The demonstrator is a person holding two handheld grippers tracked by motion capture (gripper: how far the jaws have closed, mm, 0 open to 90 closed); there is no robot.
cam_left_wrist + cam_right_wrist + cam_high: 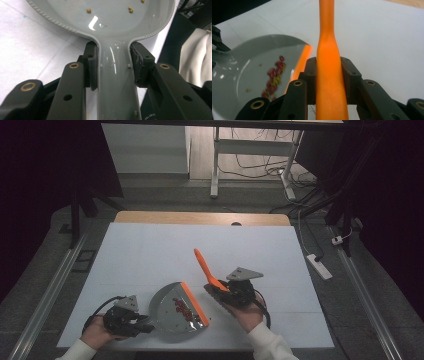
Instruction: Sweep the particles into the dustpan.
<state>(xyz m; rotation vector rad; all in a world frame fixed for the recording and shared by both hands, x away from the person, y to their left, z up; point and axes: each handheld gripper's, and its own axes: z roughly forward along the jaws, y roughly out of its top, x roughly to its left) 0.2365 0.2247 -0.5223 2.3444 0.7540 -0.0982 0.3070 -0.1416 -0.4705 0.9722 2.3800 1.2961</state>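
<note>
left gripper [142, 324] clamps the grey dustpan [175, 307], right gripper [220, 290] pinches the orange brush [204, 266]; tip the pan and those beans [182, 309] probably roll out

On the white table [150, 250], the left gripper [131, 320] at the near left clamps the handle of a grey dustpan [172, 312] with an orange lip, red bits [182, 309] lying inside. Just right, the right gripper [231, 292] clamps an orange brush [206, 267], its handle pointing far-left.

Grey dustpan [172, 312] with orange lip, orange brush handle [204, 265], red beans [182, 309]
</note>
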